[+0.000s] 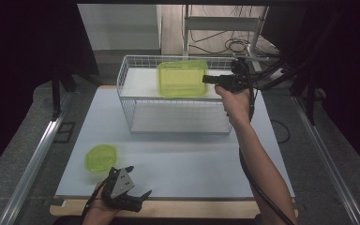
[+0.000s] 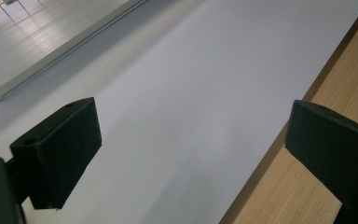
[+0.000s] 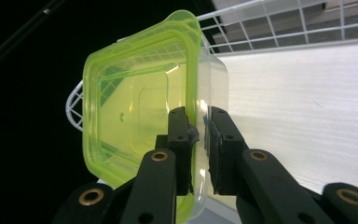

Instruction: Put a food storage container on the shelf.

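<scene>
A square yellow-green plastic container [image 1: 182,78] hangs over the top shelf of the white wire rack [image 1: 126,77]. My right gripper [image 1: 207,79] is shut on its right rim, and in the right gripper view the two jaws pinch the container [image 3: 135,116] wall, one pad inside and one outside. A round yellow-green lid [image 1: 101,157] lies on the white mat at the front left. My left gripper [image 1: 138,182] rests at the table's front edge just right of that lid, jaws wide open with nothing between its fingers [image 2: 60,154].
The wire rack has a lower shelf [image 1: 180,118] standing on the white mat [image 1: 192,159]. A wooden table edge [image 2: 307,196] runs along the mat's front. Cables and a metal frame [image 1: 225,28] stand behind the rack. Dark curtains flank both sides.
</scene>
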